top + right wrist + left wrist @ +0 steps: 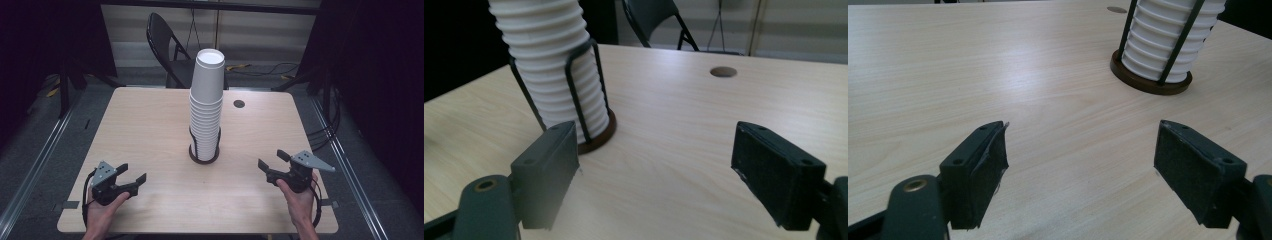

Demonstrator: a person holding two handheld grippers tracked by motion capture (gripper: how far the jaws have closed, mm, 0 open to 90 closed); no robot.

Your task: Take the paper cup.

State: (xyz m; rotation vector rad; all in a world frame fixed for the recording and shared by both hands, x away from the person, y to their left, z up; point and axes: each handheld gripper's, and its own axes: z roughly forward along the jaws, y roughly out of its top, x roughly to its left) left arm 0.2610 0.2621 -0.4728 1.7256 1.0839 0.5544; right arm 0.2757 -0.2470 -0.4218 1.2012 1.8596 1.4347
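Cup stack [206, 107] sitting upright in wire holder [203, 150] at table [150, 125] centre. Left gripper [134, 176] hovering at 7 o'clock from stack, jaws gaping, holding nothing. Right gripper [272, 160] hovering at 4 o'clock, jaws spread apart, gripping nothing. Chair [167, 42] standing at 12 o'clock beyond table.

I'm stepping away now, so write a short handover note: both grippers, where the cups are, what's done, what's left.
Left gripper: open, nothing between its fingers, low at the near left of the table.
Right gripper: open, holding nothing, at the near right.
Cup stack: tall, white, upright in the wire holder at the table's middle, apart from both grippers.
Done: no cup taken off.
Left: probably reach in and grip the stack.
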